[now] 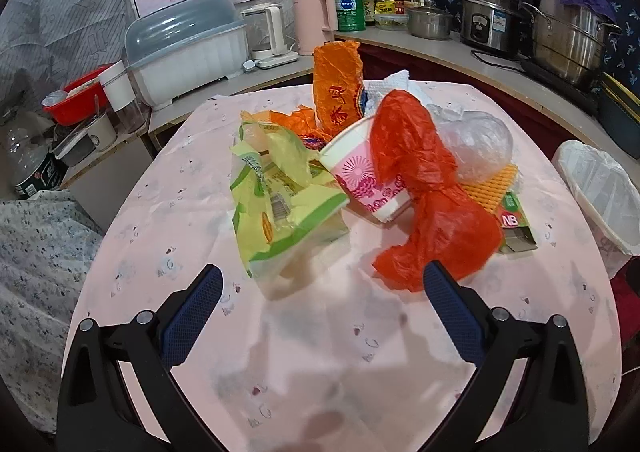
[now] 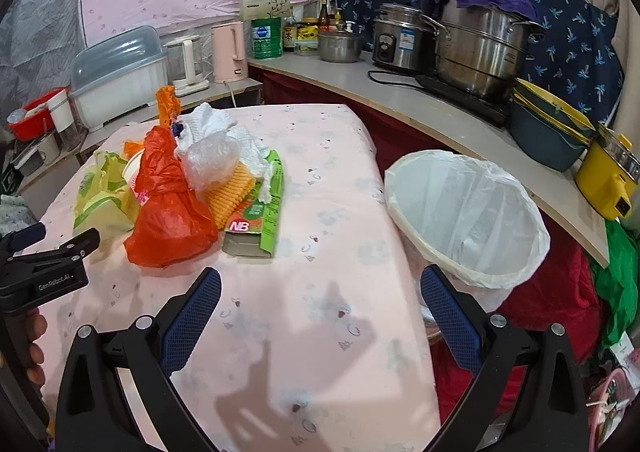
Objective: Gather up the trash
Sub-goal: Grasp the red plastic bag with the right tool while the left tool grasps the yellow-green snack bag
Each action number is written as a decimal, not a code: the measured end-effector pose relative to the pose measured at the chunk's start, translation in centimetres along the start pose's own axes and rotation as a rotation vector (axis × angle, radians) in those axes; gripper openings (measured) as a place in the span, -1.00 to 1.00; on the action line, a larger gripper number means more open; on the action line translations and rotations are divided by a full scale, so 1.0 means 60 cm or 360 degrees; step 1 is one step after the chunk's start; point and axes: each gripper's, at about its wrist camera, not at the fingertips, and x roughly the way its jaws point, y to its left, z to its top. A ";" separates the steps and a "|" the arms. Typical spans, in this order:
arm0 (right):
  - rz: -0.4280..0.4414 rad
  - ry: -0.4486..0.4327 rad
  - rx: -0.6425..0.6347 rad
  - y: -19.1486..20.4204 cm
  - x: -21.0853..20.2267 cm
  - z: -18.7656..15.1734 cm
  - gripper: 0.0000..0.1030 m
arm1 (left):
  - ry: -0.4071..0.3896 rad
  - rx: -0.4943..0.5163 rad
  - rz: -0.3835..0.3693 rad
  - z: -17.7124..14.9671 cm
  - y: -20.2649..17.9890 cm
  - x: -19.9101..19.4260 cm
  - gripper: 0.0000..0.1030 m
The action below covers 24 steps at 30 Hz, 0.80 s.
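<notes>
Both grippers, left (image 1: 322, 288) and right (image 2: 320, 290), jaws spread wide and empty over pink patterned surface (image 2: 320, 252), crumpled red plastic bag (image 1: 424, 188), paper cup (image 1: 360, 176), yellow-green wrapper (image 1: 280, 196), green carton (image 2: 260, 212) heaped mid-surface, white-lined bin (image 2: 468, 212) beside the surface edge.

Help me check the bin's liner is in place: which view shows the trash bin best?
The right wrist view: the trash bin appears nearly whole beside the table, its white liner folded over the rim and its mouth open. The left wrist view catches only part of it at the right edge.
</notes>
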 end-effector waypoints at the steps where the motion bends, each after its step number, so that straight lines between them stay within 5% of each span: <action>1: 0.0013 0.0000 -0.0011 0.010 0.005 0.005 0.87 | 0.0002 0.0004 -0.0004 0.004 0.005 0.008 0.86; 10: 0.0154 0.0024 -0.0103 0.105 0.062 0.049 0.87 | 0.0051 0.0016 -0.0084 0.020 0.044 0.076 0.71; 24: 0.0369 0.0187 -0.0115 0.206 0.179 0.082 0.71 | 0.0159 -0.0063 -0.0264 0.019 0.054 0.121 -0.68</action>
